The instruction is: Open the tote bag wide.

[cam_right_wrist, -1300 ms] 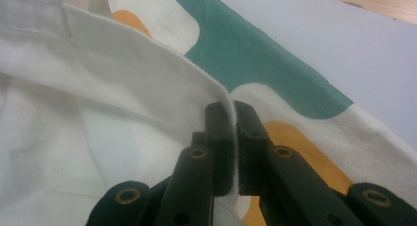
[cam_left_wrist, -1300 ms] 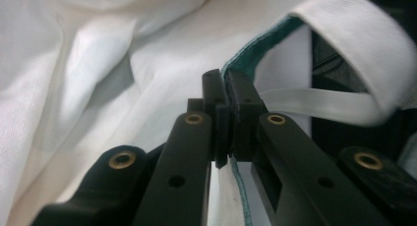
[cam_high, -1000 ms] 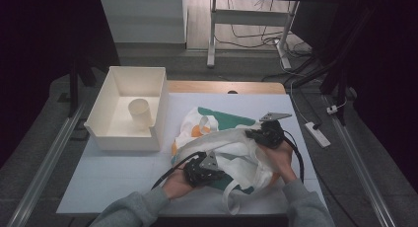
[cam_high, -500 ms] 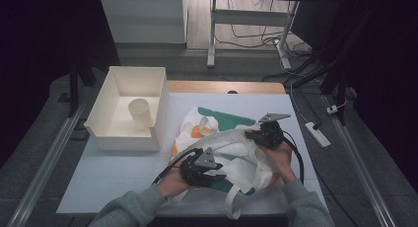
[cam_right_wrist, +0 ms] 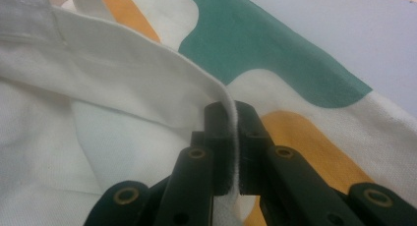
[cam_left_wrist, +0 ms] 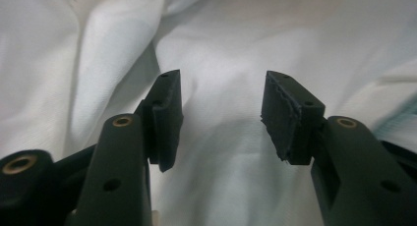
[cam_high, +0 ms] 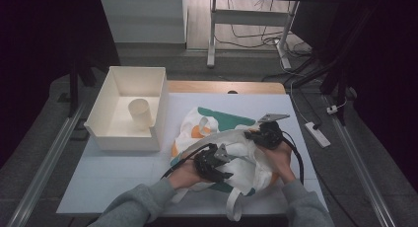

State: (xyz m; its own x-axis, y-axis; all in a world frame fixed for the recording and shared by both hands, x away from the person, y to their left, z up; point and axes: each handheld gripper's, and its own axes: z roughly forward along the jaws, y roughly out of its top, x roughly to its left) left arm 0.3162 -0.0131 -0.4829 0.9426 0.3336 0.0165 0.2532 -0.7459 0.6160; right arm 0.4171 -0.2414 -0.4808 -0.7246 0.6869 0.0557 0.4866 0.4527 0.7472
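High view: cup (cam_high: 140,113) inside box (cam_high: 106,138), beside bag (cam_high: 217,126).

No text, label, brand, number or sign can be read in any view. The bag (cam_high: 222,133) is printed with plain green and orange shapes, without lettering. The white bin (cam_high: 129,111) at the far left and the cup (cam_high: 140,112) standing in it are unmarked.
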